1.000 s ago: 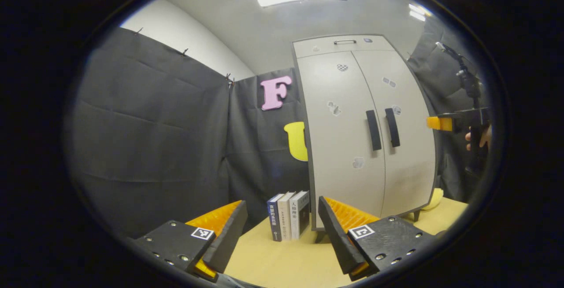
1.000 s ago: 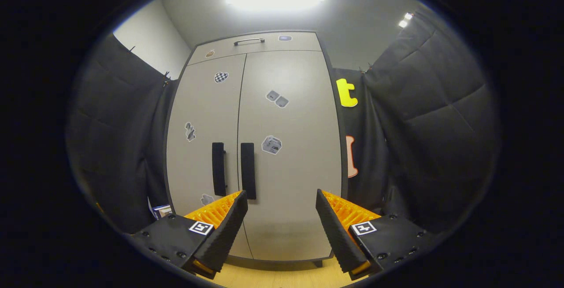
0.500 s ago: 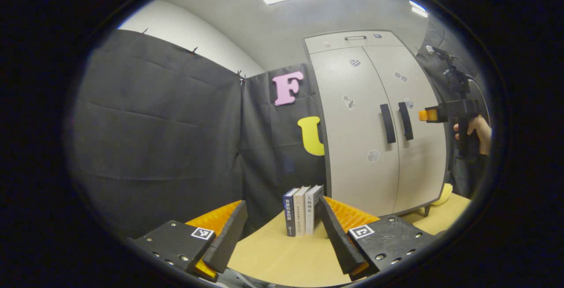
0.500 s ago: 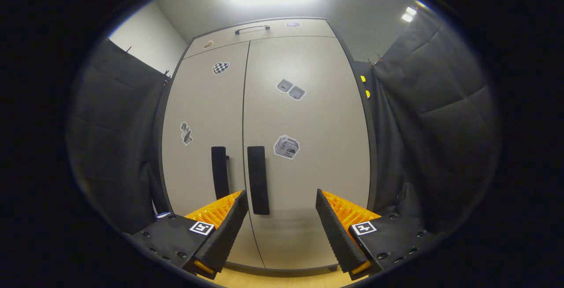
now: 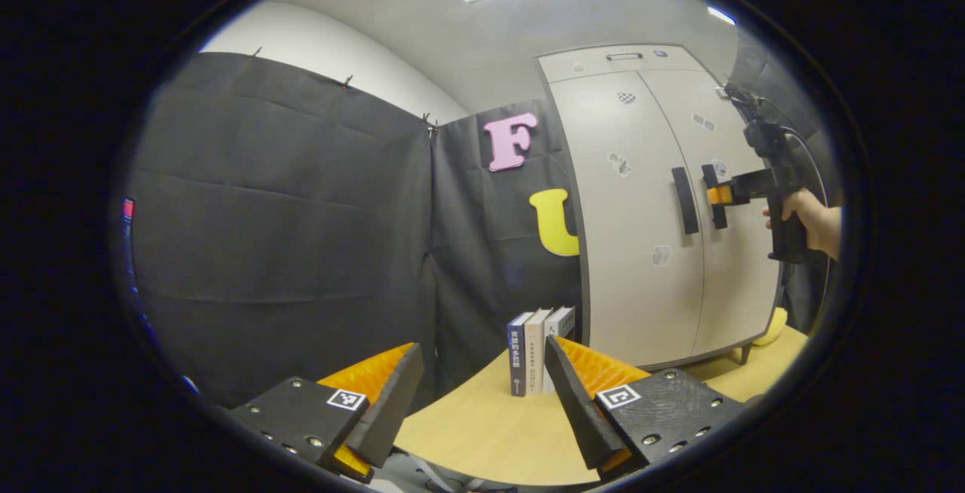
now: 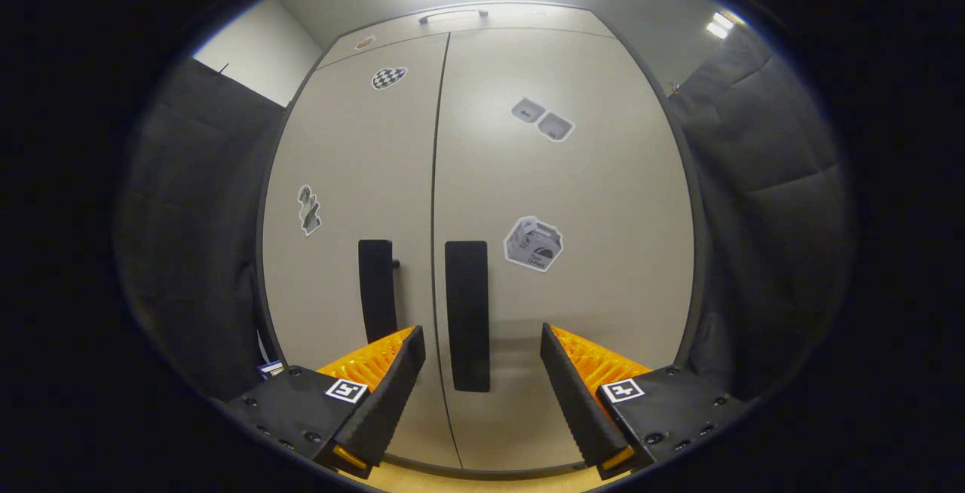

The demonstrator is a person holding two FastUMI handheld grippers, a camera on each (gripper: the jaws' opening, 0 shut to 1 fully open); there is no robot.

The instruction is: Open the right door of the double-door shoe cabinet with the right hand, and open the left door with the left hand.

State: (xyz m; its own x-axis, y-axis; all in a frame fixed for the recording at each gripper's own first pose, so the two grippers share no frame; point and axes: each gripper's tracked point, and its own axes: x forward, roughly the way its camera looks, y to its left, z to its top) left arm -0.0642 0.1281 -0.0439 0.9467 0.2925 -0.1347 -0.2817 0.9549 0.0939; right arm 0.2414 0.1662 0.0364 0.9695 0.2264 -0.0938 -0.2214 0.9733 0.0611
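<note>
The light grey shoe cabinet (image 6: pixel 573 199) stands with both doors closed. Its right door's black vertical handle (image 6: pixel 467 316) lies between the open fingers of my right gripper (image 6: pixel 482 384), a short way ahead of them. The left door's black handle (image 6: pixel 376 289) is just to the left. In the left gripper view the cabinet (image 5: pixel 641 237) stands at the right, and a hand holds the right gripper (image 5: pixel 718 194) close to the right handle (image 5: pixel 713 195). My left gripper (image 5: pixel 482 395) is open over the table, far from the left handle (image 5: pixel 684 200).
Three upright books (image 5: pixel 537 350) stand on the wooden table (image 5: pixel 482 433) beside the cabinet's left side. Black cloth walls (image 5: pixel 279 222) close in the booth. A yellow object (image 5: pixel 769 327) lies by the cabinet's right foot.
My right gripper has moved closer to the cabinet, so the right handle now sits between its fingers. The left gripper view has swung left, shifting the cabinet further right.
</note>
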